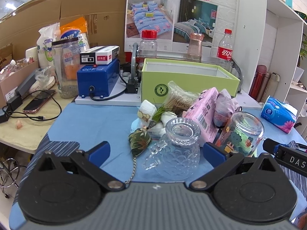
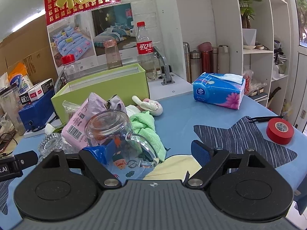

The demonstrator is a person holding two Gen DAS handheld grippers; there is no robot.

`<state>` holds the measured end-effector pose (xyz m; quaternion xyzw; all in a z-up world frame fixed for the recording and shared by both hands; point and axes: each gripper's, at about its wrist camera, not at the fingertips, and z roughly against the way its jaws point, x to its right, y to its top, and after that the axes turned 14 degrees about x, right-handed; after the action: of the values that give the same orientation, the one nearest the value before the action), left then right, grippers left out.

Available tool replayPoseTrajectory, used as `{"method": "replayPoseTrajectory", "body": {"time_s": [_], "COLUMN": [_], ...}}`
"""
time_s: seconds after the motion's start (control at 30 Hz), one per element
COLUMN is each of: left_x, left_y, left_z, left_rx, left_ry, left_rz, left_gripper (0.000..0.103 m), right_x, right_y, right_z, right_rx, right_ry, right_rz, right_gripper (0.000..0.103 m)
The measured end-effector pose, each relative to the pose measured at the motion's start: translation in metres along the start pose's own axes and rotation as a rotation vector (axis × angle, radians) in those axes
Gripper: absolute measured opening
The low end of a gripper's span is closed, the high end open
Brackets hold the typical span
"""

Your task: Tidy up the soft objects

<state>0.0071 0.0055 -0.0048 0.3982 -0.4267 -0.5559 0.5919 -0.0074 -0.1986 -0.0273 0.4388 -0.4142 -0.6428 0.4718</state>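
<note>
A pile lies on the blue cloth in front of an open green box (image 1: 188, 84) (image 2: 99, 90). It holds a pink tissue pack (image 1: 203, 115) (image 2: 76, 122), a green towel (image 2: 148, 128), a dark leaf-print pouch (image 1: 139, 140), a lilac bag (image 1: 224, 103) and a white soft toy (image 2: 149, 105). A clear ribbed glass jug (image 1: 176, 147) and a printed glass mug (image 1: 241, 134) (image 2: 117, 134) lie among them. My left gripper (image 1: 155, 151) is open around the jug. My right gripper (image 2: 151, 151) is open, with the mug's handle between its fingers.
A blue tissue pack (image 2: 218, 92) (image 1: 278, 115) sits at the right. A red tape roll (image 2: 280, 131) and black tweezers (image 2: 264, 118) lie at the far right. Bottles (image 1: 225, 48) stand behind the box, a blue machine (image 1: 97, 80) to its left, white shelves (image 2: 257, 44) beyond.
</note>
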Motion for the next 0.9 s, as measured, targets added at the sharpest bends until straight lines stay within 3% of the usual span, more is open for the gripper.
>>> {"method": "replayPoseTrajectory", "body": {"time_s": [0.33,0.6,0.77,0.9], "left_x": [0.001,-0.006,-0.036,-0.069], "left_y": [0.002,0.007,0.028,0.052], "left_z": [0.003,0.020,0.030,0.016], "left_rx": [0.006,0.033,0.073,0.080], "left_ry": [0.002,0.012,0.012,0.068], "left_rz": [-0.006,0.006,-0.013,0.017], "left_gripper": [0.103,0.103,0.103,0.102], "right_x": [-0.004,-0.003,0.011,0.024], "right_y": [0.002,0.012,0.016,0.026], "right_z": [0.001,0.019,0.021,0.017], "right_rx": [0.000,0.051,0.066,0.114], "right_ry": [0.008,0.023,0.018,0.021], "right_rz": [0.001,-0.005,-0.036,-0.081], "right_gripper": [0.073,0.073,0.073,0.073]}}
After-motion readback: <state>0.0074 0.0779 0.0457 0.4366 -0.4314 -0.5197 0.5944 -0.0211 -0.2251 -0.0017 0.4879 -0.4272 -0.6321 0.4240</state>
